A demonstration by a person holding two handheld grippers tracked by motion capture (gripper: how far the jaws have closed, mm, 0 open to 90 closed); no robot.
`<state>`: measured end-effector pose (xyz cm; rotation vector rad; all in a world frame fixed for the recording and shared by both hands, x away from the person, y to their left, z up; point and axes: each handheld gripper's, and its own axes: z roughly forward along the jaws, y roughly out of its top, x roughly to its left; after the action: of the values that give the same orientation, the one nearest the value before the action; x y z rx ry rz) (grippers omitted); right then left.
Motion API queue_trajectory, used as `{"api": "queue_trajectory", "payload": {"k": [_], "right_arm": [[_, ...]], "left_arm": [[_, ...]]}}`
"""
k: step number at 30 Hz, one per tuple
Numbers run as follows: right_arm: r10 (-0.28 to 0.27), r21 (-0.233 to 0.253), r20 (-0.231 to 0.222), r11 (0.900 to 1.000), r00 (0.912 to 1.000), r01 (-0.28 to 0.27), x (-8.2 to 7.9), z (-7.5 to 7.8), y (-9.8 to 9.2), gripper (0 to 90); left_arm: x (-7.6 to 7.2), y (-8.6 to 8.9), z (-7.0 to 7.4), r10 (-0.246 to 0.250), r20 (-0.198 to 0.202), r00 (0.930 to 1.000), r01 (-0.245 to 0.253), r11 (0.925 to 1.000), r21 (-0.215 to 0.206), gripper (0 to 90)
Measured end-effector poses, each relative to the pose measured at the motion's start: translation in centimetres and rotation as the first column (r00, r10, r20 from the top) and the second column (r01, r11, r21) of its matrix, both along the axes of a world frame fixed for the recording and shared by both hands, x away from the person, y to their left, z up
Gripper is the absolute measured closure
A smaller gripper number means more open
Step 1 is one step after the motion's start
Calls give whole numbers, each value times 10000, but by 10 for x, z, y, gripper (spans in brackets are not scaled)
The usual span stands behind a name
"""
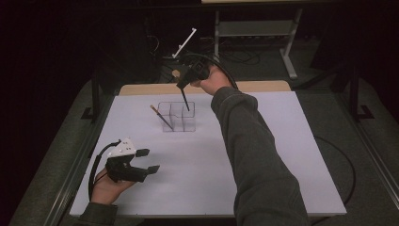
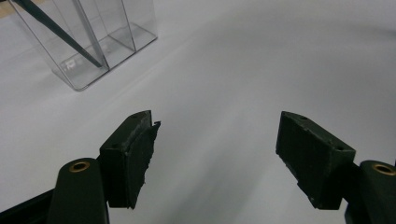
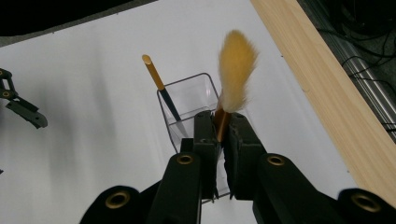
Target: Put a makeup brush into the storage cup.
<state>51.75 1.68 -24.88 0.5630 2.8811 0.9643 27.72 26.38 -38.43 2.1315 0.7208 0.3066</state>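
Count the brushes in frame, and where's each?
2. One brush is clamped in the right gripper above the clear organizer; the other brush leans in the organizer's left compartment.

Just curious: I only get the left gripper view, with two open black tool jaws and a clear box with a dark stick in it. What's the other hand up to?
Observer: The right tool is shut on a brush with a fluffy yellow head.
Operator: Where is it?
Observer: In the high view its dark handle points down into the clear holder, toward its right side.
Operator: And my dark stick?
Observer: That is a second brush with a gold end, leaning in the holder.
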Motion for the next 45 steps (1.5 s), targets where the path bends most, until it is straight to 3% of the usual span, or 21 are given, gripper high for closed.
{"api": "queue_trajectory", "payload": {"k": [45], "right_arm": [[-557, 218, -236, 9982, 9982, 562, 6, -38, -9, 829]], "left_arm": [[1, -3, -4, -61, -50, 10000, 61, 9999, 133, 264]]}}
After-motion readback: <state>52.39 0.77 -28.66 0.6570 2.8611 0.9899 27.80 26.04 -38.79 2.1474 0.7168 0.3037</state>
